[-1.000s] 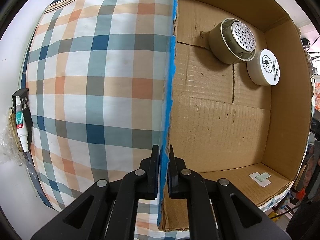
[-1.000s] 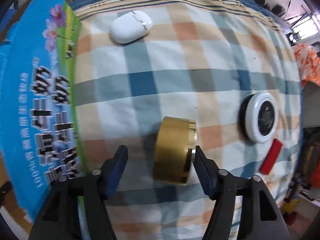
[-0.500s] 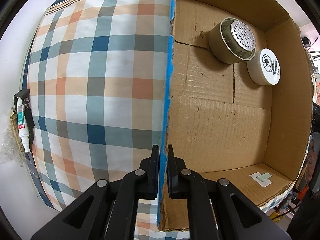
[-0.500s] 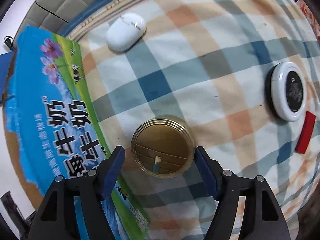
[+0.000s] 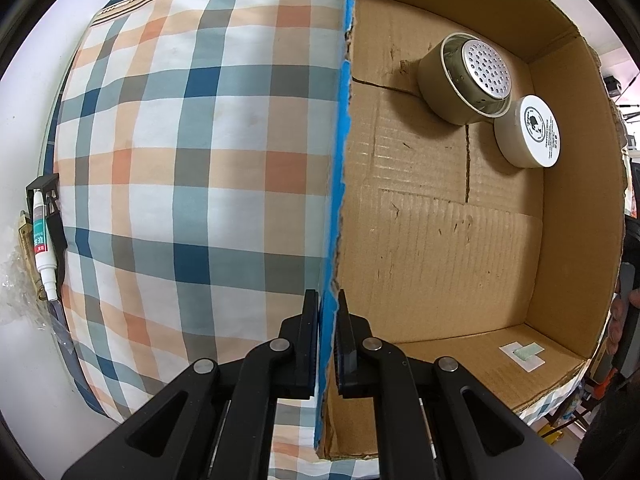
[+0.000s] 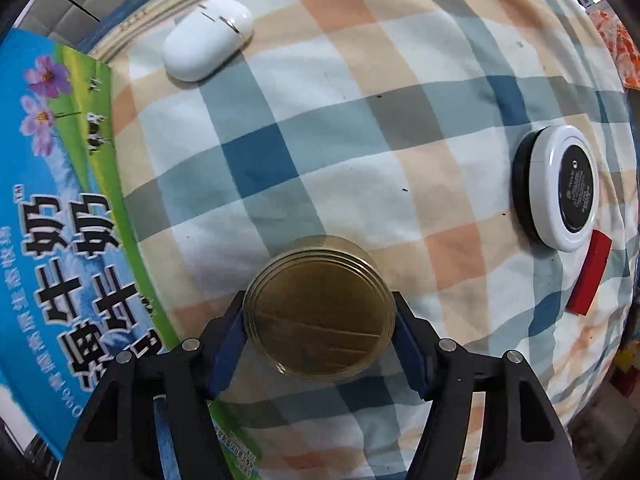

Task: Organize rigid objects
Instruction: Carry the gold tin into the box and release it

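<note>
Over on the plaid bedsheet (image 6: 340, 128), right tool (image 6: 319, 332) clamped onto a gold tin (image 6: 319, 312), both blue pads pressed against its round sides, flat face toward the camera. Just left of it, printed blue outer wall of the cardboard box (image 6: 52, 240). Farther back, white mouse (image 6: 208, 50) near the sheet's edge; off right, round white-rimmed compact (image 6: 562, 192) touching a red block (image 6: 590, 278).

Left tool (image 5: 329, 344) nearly closed, pinching the box's blue-edged wall (image 5: 340, 184). Inside the box, perforated-lid tin (image 5: 466, 80) beside a white-lidded jar (image 5: 528, 138), both in the far corner. White tube (image 5: 42, 240) at the sheet's left edge.
</note>
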The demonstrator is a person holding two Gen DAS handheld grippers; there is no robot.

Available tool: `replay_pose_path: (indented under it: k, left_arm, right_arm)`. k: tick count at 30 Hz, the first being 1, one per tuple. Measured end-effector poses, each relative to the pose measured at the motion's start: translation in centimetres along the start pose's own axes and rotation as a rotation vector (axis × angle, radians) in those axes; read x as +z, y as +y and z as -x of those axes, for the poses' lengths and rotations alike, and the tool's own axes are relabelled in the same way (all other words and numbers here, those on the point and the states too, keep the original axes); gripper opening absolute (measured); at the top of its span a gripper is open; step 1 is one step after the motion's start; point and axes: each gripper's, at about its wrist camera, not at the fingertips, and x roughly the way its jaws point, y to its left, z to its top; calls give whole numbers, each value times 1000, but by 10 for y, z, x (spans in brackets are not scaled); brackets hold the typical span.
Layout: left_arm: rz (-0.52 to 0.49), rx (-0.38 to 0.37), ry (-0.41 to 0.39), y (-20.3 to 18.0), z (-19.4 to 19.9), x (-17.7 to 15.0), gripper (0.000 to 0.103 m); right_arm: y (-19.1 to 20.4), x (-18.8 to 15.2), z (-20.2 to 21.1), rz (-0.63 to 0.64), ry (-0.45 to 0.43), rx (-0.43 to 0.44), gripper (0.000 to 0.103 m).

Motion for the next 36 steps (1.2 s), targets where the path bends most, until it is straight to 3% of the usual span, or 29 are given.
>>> replay_pose_path:
  k: [9,22,29,36]
  left_arm:
    - [-2,1,1,-1,-1,-2,4]
    - [-5,-1,1,-4,-2,0,4]
    - [-5,-5,1,-4,-2,0,4]
    - [-2,-10,0,-2,-4,0,4]
  right_arm:
    - [2,4,33,42,-47,-42,67]
    - [34,-41,146,192,-179,100,67]
    - [136,-75,136,291,-141,217,67]
    - [202,-95,104,368,-87,238,67]
